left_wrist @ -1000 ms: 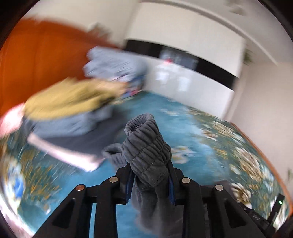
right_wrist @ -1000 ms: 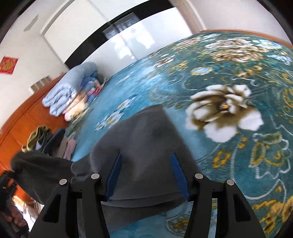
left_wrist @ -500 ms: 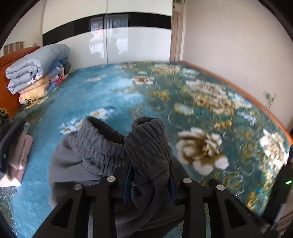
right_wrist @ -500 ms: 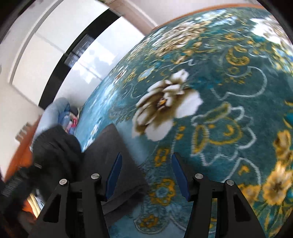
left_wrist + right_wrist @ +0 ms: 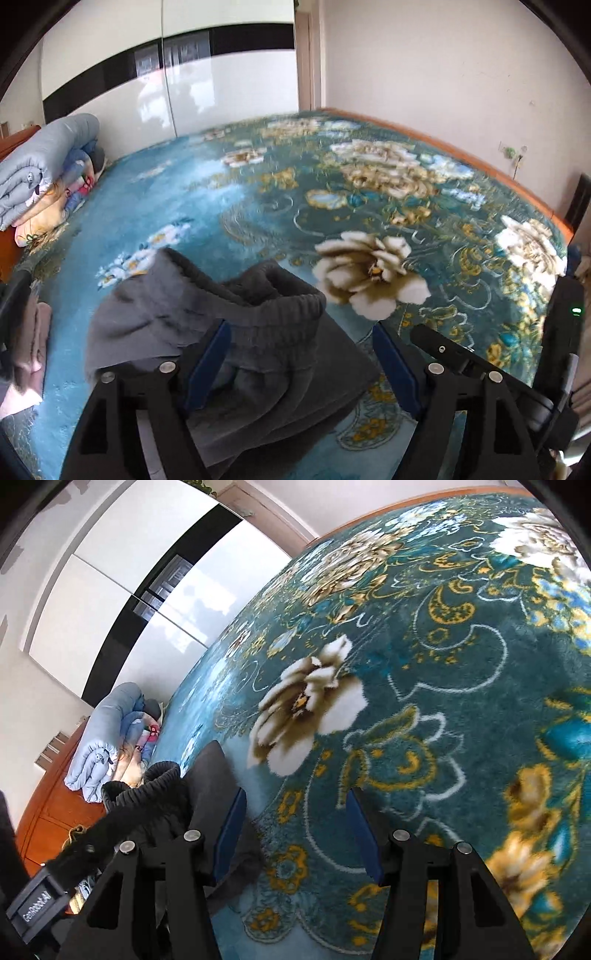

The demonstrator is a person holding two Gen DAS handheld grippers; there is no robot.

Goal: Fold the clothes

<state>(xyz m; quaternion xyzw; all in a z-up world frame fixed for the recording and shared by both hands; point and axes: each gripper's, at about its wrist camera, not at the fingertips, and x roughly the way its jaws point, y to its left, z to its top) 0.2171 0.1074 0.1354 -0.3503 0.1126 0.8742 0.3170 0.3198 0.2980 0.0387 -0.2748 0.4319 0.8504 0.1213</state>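
A dark grey garment with a ribbed elastic waistband (image 5: 258, 325) lies folded on the teal floral blanket (image 5: 258, 206). My left gripper (image 5: 301, 360) is open, its blue pads either side of the garment, just above it. In the right wrist view the same garment (image 5: 207, 775) lies at the lower left. My right gripper (image 5: 295, 832) is open and empty over bare blanket (image 5: 461, 701), just right of the garment. The right gripper's body (image 5: 517, 376) shows at the lower right of the left wrist view.
A rolled pale blue quilt with patterned bedding (image 5: 40, 173) lies at the far left by the orange wooden headboard (image 5: 48, 812). More clothes (image 5: 26, 350) lie at the left edge. White glossy wardrobe doors (image 5: 221, 92) stand beyond the bed. The bed's orange edge (image 5: 480, 158) runs along the right.
My left gripper swung from the clothes pile to the bed's middle, lowered the grey garment and opened, letting it go. My right gripper moved right off the garment.
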